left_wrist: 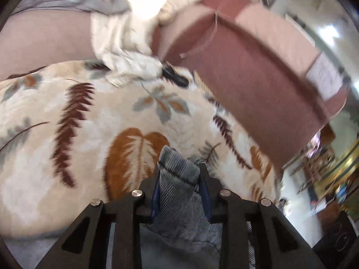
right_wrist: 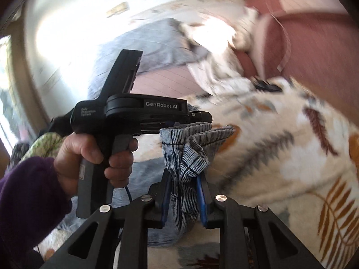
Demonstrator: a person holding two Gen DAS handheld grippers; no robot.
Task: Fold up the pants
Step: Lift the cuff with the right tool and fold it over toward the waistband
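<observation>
The pants (left_wrist: pixel 179 179) are grey-blue striped cloth with a stitched hem. In the left wrist view my left gripper (left_wrist: pixel 180 174) is shut on a bunched fold of them above the leaf-patterned blanket (left_wrist: pixel 89 116). My right gripper (right_wrist: pixel 184 183) is likewise shut on a fold of the pants (right_wrist: pixel 186 152), which hangs between its blue pads. In the right wrist view the left gripper (right_wrist: pixel 202 117), held by a hand (right_wrist: pixel 89 152) in a purple sleeve, grips the same hem just beyond and to the left. The cloth stretches slack between the two grippers.
A pink sofa (left_wrist: pixel 258 67) rises behind the blanket, with a white crumpled cloth (left_wrist: pixel 125 51) and a small black object (left_wrist: pixel 175 76) at its foot. Grey fabric (right_wrist: pixel 152 47) lies further back. Cluttered furniture (left_wrist: pixel 325 174) stands at the right.
</observation>
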